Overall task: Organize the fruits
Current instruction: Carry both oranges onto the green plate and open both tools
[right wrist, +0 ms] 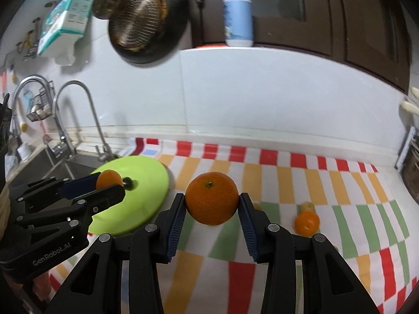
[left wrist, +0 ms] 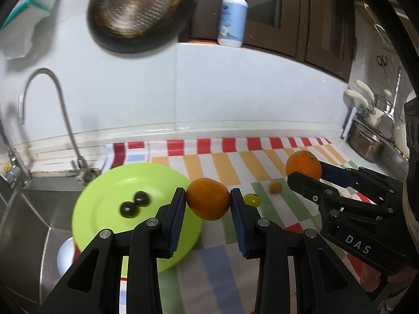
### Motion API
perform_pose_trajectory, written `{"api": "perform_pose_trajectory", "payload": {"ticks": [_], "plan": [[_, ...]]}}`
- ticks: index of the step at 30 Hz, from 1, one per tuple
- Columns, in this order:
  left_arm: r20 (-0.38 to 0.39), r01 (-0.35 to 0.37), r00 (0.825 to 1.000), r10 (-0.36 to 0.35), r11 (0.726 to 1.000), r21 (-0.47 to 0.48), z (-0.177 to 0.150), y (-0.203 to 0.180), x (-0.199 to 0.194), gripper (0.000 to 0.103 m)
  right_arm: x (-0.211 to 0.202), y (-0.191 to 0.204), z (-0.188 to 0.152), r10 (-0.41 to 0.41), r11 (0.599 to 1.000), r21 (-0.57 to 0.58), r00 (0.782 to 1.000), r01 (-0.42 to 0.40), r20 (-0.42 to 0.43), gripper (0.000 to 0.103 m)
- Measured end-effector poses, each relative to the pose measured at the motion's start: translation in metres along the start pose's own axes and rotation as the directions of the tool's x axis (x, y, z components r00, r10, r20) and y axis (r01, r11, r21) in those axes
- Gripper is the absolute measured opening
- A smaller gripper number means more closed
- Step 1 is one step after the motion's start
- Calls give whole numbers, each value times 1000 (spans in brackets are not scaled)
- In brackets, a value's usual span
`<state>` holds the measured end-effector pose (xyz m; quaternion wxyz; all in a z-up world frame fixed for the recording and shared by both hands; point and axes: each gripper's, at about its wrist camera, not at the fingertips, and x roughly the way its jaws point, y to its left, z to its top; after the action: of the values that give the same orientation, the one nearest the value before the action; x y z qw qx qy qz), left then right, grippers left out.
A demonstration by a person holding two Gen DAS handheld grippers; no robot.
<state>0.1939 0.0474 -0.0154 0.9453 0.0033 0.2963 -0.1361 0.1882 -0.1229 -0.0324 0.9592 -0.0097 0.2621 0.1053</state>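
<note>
My left gripper (left wrist: 208,200) is shut on an orange mandarin (left wrist: 208,198), held in the air just right of a lime-green plate (left wrist: 110,188) that carries two dark grapes (left wrist: 134,204). My right gripper (right wrist: 212,201) is shut on a second mandarin (right wrist: 212,201) above the checked cloth; the same gripper (left wrist: 305,174) shows at the right of the left wrist view. In the right wrist view the left gripper (right wrist: 111,183) hovers over the plate (right wrist: 149,180). A third mandarin (right wrist: 307,222) and a small yellowish fruit (right wrist: 307,206) lie on the cloth. A green grape (left wrist: 252,200) and a small yellow fruit (left wrist: 275,186) lie there too.
A sink (left wrist: 34,209) with a curved tap (left wrist: 52,120) lies left of the plate. A dark pan with a metal strainer (left wrist: 136,10) hangs on the tiled wall. A soap bottle (left wrist: 233,13) stands on the ledge. Pots (left wrist: 371,136) crowd the far right.
</note>
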Motion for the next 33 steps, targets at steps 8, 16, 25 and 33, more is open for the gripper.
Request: {"api": "perform_pose_trajectory", "payload": {"ticks": [8, 16, 25, 33], "plan": [[29, -66, 997, 66, 998, -23, 6, 25, -11, 34, 7, 29, 18, 86, 995, -61, 996, -84, 21, 42], [39, -129, 991, 130, 991, -38, 12, 54, -3, 34, 33, 52, 41, 164, 982, -90, 987, -163, -5, 42], [-21, -178, 984, 177, 982, -56, 10, 90, 33, 34, 80, 78, 50, 203, 971, -109, 976, -211, -84, 42], [-86, -199, 977, 194, 978, -54, 2, 110, 69, 34, 130, 88, 42, 193, 973, -95, 968, -210, -162, 42]]}}
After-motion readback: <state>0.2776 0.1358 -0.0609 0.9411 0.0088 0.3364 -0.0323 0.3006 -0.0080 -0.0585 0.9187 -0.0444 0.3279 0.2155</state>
